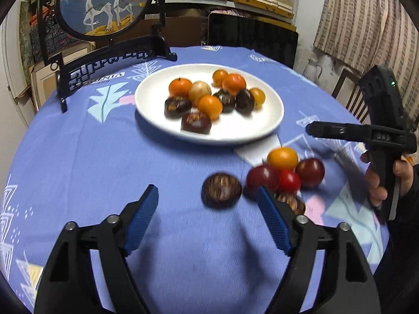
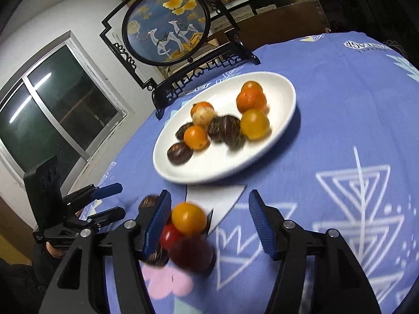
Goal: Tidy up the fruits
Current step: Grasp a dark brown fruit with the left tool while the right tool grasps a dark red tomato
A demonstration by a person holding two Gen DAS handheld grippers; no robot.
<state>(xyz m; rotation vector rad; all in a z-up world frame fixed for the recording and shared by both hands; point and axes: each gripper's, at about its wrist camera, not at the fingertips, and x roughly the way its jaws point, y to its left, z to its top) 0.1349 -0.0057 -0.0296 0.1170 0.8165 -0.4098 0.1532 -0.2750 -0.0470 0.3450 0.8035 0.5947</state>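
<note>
We see a glossy white ceramic-looking plate (image 1: pixel 259 128) on a printed blue cloth tablecloth (image 1: pixel 110 157). The tomatoes (image 1: pixel 311 171) look smooth and shiny, the chestnuts (image 1: pixel 221 189) duller. Ribbed blue pads (image 1: pixel 142 216) line matt black plastic fingers with metal pivot pins.

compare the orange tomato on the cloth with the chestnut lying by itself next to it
The orange tomato is bright, smooth and glossy; the lone chestnut is dark brown, with a streaked shell. The tomato sits touching the red tomatoes in a cluster; the chestnut lies apart, nearer the left tool. The tomato looks rounder, the chestnut flatter. Both lie on the blue tablecloth, off the white plate.
</note>
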